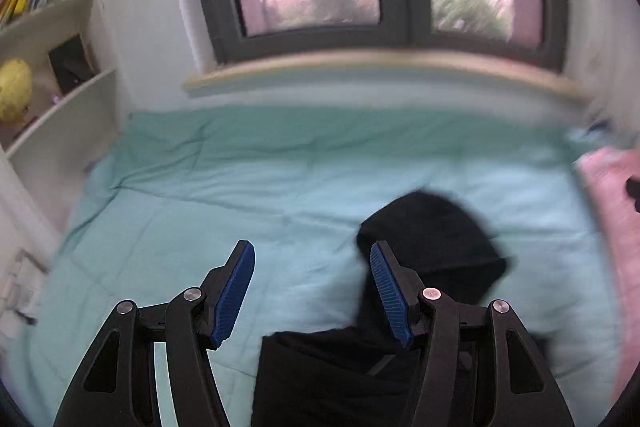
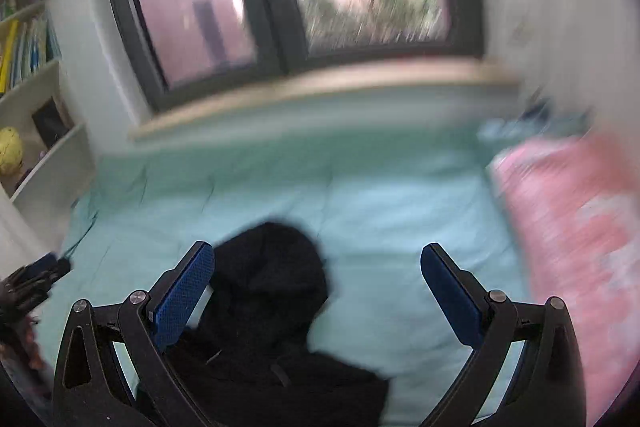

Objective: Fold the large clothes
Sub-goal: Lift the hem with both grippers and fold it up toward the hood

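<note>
A black hooded garment (image 1: 432, 239) lies rumpled on a light teal bed cover (image 1: 240, 187), its hood pointing toward the window. In the left wrist view my left gripper (image 1: 312, 251) is open and empty above the bed, the garment under and beside its right finger. In the right wrist view the garment (image 2: 268, 291) lies low and left, and my right gripper (image 2: 316, 259) is open and empty above it, its left finger over the cloth. Both views are blurred.
A pink patterned pillow or blanket (image 2: 572, 239) lies at the bed's right side. A white bookshelf (image 1: 52, 39) with books and a yellow soft toy (image 1: 14, 91) stands at the left. A window with a wooden sill (image 1: 360, 63) is behind the bed.
</note>
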The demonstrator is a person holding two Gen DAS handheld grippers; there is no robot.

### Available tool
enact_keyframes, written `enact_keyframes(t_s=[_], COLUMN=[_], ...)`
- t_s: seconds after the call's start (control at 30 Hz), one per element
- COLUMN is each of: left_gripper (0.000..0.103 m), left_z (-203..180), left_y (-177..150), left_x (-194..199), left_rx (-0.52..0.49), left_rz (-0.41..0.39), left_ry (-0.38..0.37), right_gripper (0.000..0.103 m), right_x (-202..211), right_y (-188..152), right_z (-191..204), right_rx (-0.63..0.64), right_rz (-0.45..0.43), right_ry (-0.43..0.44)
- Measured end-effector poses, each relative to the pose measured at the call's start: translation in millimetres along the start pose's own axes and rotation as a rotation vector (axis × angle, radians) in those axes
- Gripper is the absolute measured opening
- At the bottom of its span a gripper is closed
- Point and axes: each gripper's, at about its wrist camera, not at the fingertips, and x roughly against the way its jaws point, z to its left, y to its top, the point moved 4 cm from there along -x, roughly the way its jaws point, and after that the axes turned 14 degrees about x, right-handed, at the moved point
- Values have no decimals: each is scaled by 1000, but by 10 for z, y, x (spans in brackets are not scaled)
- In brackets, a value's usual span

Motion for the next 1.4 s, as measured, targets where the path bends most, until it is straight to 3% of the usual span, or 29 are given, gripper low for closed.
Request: enact_keyframes(t_s=[0.1,0.23,0.37,0.4,0.43,0.5,0.6,0.67,0.77,0.83,0.87,0.9,0.93,1.13,1.27,1.4], left_gripper=[62,62,62,62,62,62,62,62,62,62,55,41,13,7,6,6], left_z=[-92,-168,-132,-145,-182,-203,-64,-40,-114,-173,-183,-199,-218,-271,-92,54], left_y=[-262,-428,-761,-844,-909,-912,-826,-817,-843,-893,-923,-953,-964,-834,-695,-665], left_x=[-608,-1263,-1724,-1817,-1914,-2026,-2149,-2275,-2519,-2615,-2656,-2678,-2692,-2463,-2156,-1800], left_rx=[77,159,227,241,250,281,419,490,439,422,428,438,438,390,508,543], left_rz=[170,215,315,339,343,299,196,198,239,254,270,287,304,296,311,303], left_ry=[-53,-90,-118,-126,-125,-118,-119,-154,-131,-150,-161,-191,-214,-297,-436,-495], right_gripper=[103,103,97,91,84,79,79,79,68,52,48,47,43,24,21,21], right_x=[-739,-1528,-1907,-2023,-2114,-2372,-2654,-2772,-2885,-2931,-2949,-2948,-2930,-2737,-2478,-2077], right_y=[-287,-675,-840,-863,-900,-997,-1170,-1251,-1308,-1315,-1313,-1307,-1292,-1158,-1040,-992], right_z=[-188,-338,-350,-328,-349,-308,-307,-341,-338,-297,-266,-252,-256,-200,-36,98], right_rx=[-167,-187,-215,-207,-199,-203,-258,-337,-358,-345,-343,-341,-342,-332,-260,-206], right_rz=[96,265,225,206,204,215,246,216,205,211,207,202,197,148,112,69], right_ry=[98,16,86,108,123,174,220,279,311,330,354,359,363,409,421,436])
